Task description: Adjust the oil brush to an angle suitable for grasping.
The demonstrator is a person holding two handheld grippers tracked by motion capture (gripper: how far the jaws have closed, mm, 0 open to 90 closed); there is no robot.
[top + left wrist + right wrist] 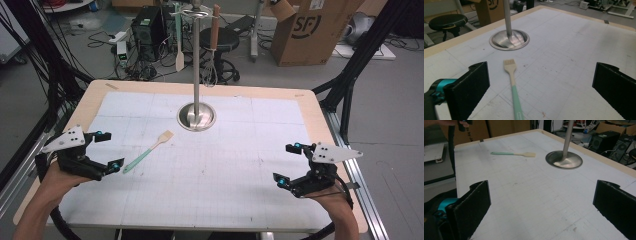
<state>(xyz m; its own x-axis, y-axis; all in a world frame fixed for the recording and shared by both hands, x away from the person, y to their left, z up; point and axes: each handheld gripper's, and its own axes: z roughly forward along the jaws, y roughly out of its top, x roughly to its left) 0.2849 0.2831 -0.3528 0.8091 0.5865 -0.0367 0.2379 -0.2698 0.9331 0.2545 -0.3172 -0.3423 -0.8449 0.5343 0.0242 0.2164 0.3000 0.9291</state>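
The pastry brush [147, 152] lies flat toward the counter's [210, 200] left edge, just beside the spread left hand-held gripper [110, 150]. The right hand-held gripper [289, 164] is spread too. Jaws closing on the thin handle could skid it away.

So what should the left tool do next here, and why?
Probably ease the left tool forward and down over the brush handle. Its jaws stand wide open and the green handle lies flat on the table just ahead between them, untouched. The stand already holds two utensils, so the brush likely goes there.
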